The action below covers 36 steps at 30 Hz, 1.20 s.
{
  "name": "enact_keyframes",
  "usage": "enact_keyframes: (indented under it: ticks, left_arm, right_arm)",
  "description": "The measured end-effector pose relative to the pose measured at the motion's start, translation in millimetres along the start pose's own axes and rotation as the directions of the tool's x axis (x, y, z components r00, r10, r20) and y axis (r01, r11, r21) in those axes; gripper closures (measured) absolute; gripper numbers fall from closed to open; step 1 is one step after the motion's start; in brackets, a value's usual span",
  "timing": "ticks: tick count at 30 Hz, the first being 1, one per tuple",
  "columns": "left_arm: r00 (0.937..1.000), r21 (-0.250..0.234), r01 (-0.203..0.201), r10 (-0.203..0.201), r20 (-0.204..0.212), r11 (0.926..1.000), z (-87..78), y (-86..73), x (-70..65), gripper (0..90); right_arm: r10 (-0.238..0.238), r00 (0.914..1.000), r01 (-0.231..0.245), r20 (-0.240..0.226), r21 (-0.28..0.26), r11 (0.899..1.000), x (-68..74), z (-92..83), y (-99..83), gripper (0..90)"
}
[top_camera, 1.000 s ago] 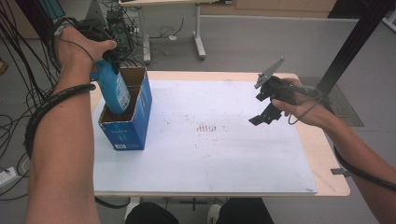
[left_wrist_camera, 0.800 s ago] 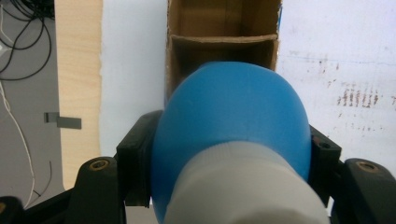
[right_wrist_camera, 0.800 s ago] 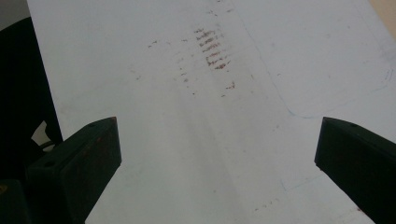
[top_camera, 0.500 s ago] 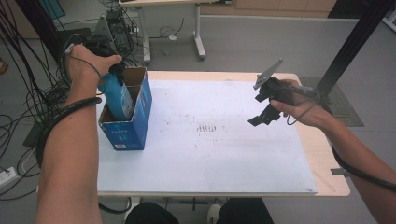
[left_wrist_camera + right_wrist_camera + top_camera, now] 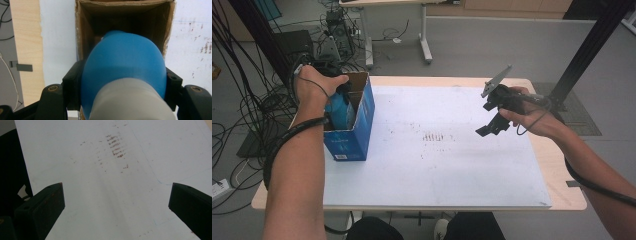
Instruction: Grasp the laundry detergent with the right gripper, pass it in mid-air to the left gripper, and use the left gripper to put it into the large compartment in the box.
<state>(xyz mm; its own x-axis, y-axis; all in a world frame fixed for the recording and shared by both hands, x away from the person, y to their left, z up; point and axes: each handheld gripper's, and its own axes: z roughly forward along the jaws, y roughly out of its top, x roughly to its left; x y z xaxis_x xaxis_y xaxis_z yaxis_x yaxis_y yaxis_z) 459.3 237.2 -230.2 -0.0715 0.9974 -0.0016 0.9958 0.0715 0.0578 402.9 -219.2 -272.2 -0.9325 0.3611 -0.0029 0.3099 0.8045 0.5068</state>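
A: How should this step go? The blue cardboard box (image 5: 349,132) stands at the left of the table (image 5: 532,87), on the white sheet (image 5: 437,165)

B: The blue bottle (image 5: 125,62) should go in straight. It hangs over the open mouth, body first, white cap end nearest the gripper camera. I'd judge the box only a little wider than the bottle, so keep it centred between the brown inner walls and lower it upright, without scraping a flap

A: Any risk?

B: Catching a wall could tip or drag the box. Let go only once the bottle rests on the bottom

A: And the left gripper (image 5: 122,85)?

B: Clenched on the bottle: both black jaws press its sides just below the shoulder

A: The right gripper (image 5: 116,202)?

B: Released. Its jaws stand wide apart with nothing between them, hovering over the right part of the sheet, near the small brown smudges (image 5: 115,146), well apart from the box
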Motion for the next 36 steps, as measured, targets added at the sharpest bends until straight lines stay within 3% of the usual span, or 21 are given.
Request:
enact_keyframes:
  ticks: [16, 20, 36]
  left_arm:
    - [0.9992, 0.023, -0.027, 0.028, -0.028, 0.9993, 36.2, -0.7, -9.2, 36.4]
    - [0.9993, 0.035, -0.032, 0.033, -0.019, 0.9989, 43.4, 0.0, -9.0, 36.4]
    - [0.9989, 0.021, -0.043, 0.044, -0.017, 0.9988, 52.2, 0.8, -7.1, 36.2]
  right_arm:
    - [0.007, 1.0, -0.007, -0.004, -0.009, 1.0, -1.3, 3.4, -3.2, 0.3]
    - [0.008, 1.0, -0.008, -0.004, -0.01, 1.0, -1.8, 3.5, -3.9, 0.3]
    - [0.015, 0.9999, -0.015, -0.001, -0.013, 1.0, -2.9, 6.6, -3.4, 0.3]
